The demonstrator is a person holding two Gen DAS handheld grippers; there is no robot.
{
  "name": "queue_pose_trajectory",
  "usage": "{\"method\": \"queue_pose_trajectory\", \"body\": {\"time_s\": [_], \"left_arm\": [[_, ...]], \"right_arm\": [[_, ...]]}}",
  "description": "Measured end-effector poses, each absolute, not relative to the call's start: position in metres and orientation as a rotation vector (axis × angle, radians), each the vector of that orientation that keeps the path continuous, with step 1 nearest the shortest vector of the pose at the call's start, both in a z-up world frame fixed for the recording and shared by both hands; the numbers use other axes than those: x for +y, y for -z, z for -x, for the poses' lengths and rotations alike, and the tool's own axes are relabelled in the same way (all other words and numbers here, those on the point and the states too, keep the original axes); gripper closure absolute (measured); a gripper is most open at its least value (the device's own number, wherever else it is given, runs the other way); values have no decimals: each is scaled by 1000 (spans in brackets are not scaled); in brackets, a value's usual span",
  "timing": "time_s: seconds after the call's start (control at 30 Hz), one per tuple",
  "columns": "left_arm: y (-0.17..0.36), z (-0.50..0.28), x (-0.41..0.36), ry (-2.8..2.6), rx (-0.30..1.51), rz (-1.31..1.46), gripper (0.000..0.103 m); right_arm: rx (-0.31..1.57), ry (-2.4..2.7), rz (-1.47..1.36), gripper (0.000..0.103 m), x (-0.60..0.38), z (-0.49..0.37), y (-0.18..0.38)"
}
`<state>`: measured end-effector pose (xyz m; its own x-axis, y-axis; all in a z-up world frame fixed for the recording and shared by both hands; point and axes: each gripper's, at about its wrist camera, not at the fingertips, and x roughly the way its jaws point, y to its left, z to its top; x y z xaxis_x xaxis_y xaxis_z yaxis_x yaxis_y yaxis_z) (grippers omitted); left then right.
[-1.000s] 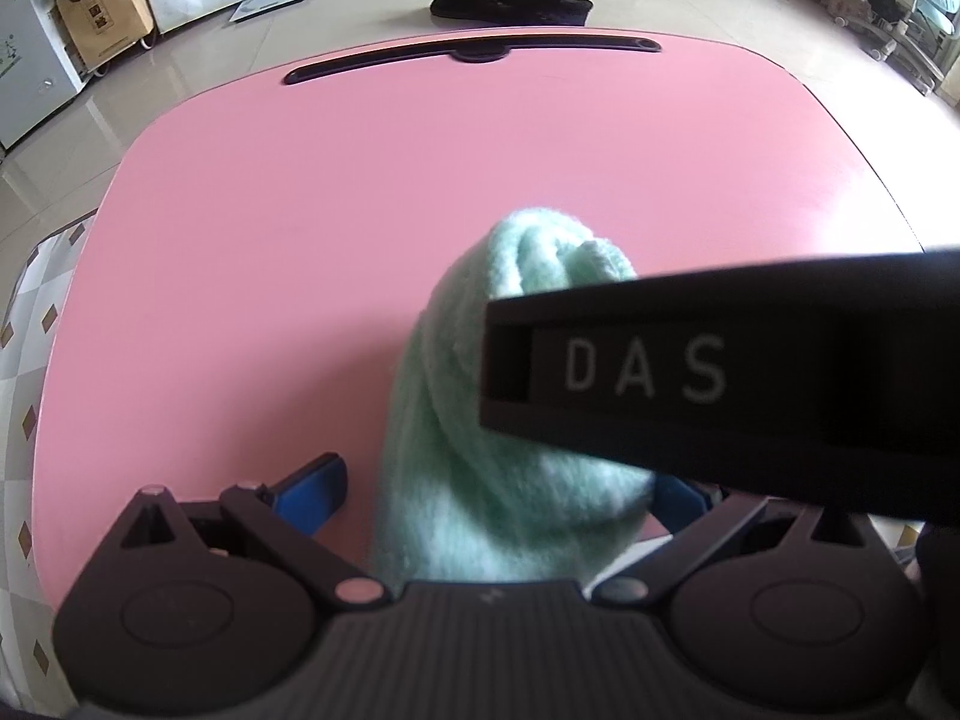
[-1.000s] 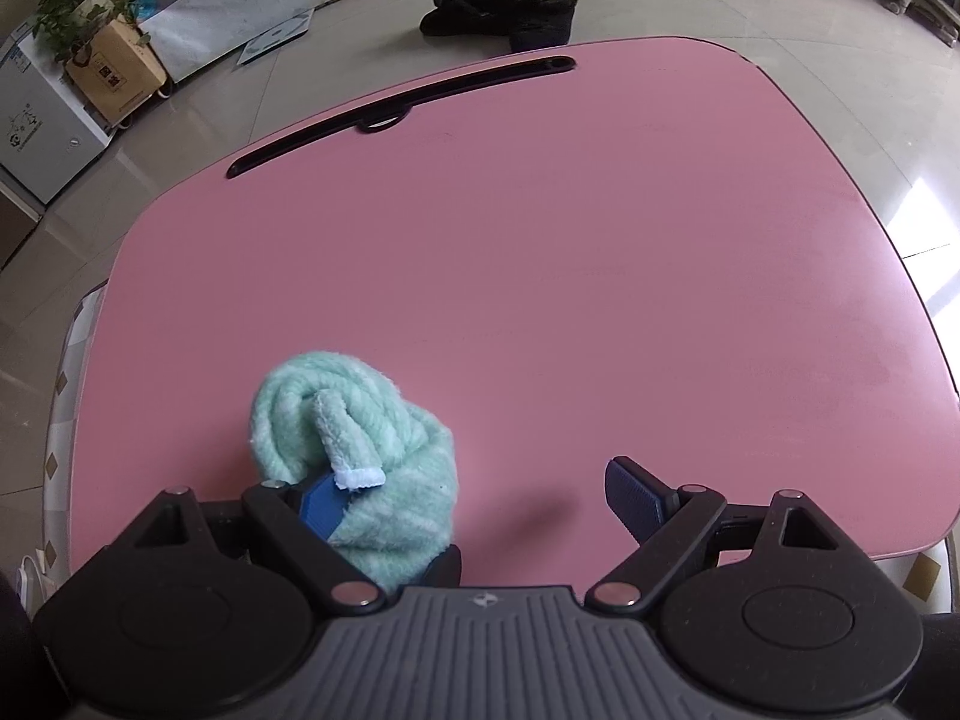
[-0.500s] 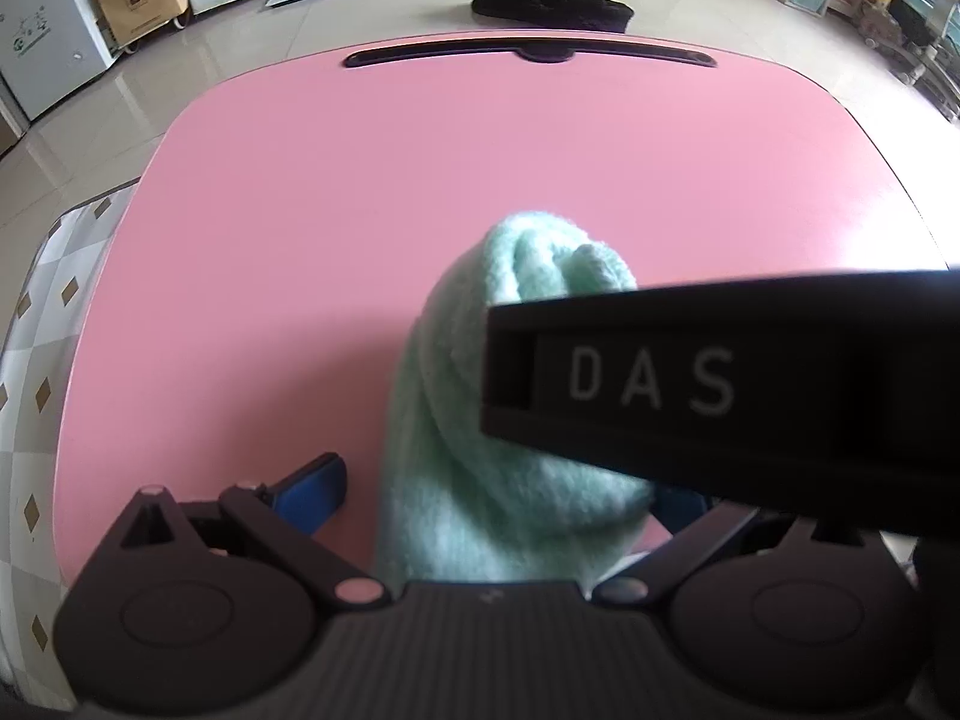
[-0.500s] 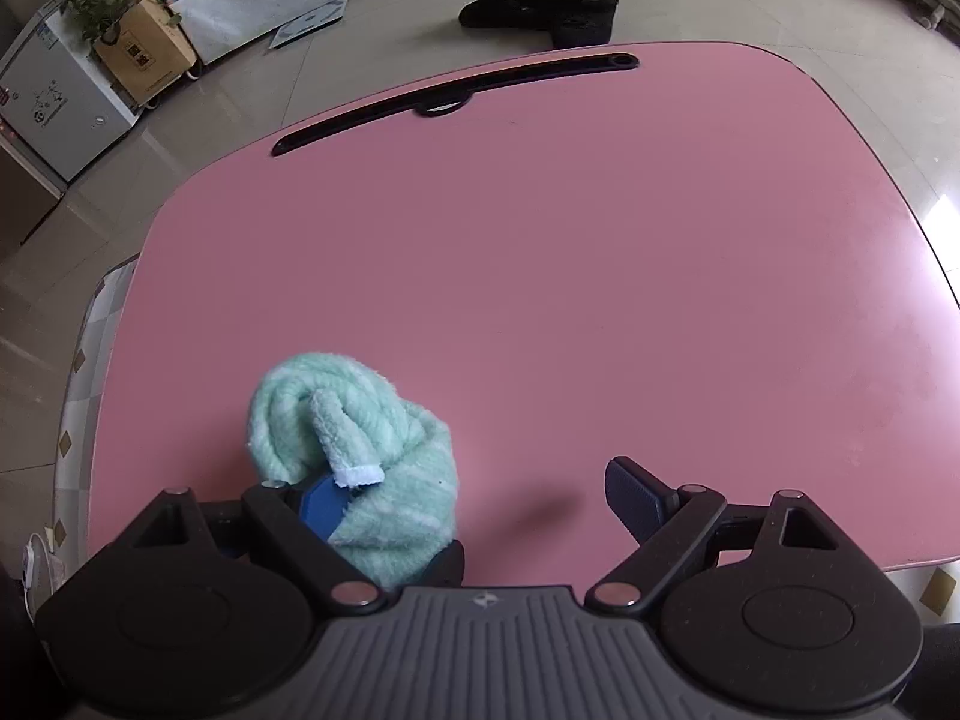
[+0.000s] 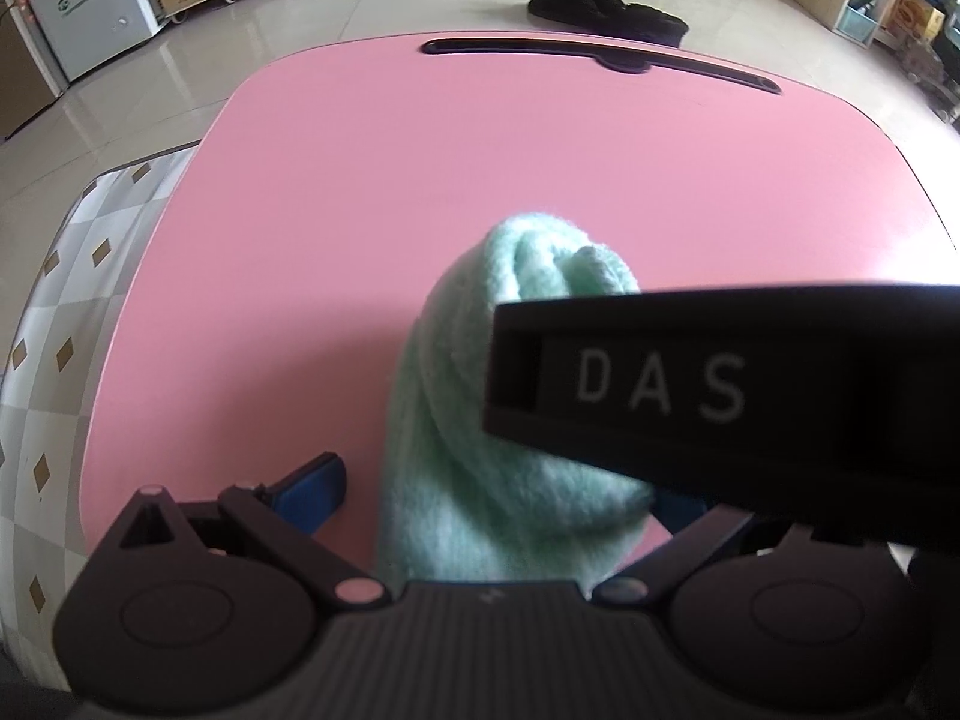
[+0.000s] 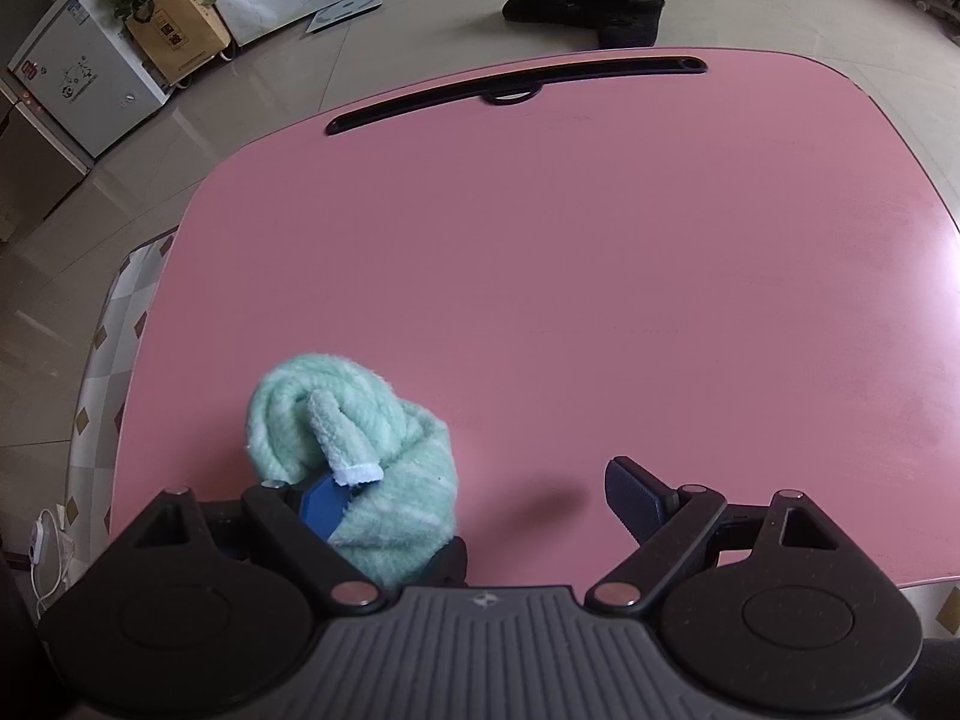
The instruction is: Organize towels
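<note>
Mint towel (image 5: 480, 450) bunched between spread left claw (image 5: 498, 498) fingers, on pink table (image 5: 372, 192)

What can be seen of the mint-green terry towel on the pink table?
The mint-green terry towel is fluffy with faint paler stripes, rolled into a loose bundle with a white-hemmed corner sticking out. It lies at the near left of the pink table, between the open left gripper's fingers. The right gripper's left blue pad touches it.
</note>
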<state>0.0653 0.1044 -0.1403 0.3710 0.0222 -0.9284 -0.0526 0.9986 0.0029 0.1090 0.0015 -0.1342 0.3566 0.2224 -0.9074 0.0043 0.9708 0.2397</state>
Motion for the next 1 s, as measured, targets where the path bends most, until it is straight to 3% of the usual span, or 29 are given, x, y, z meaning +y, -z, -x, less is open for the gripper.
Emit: {"method": "queue_pose_trajectory", "body": {"time_s": [1.0], "left_arm": [[146,-98,63,1,1153,-4,0]], "right_arm": [[1172,-6,-241,13,-27,-124,132]]}}
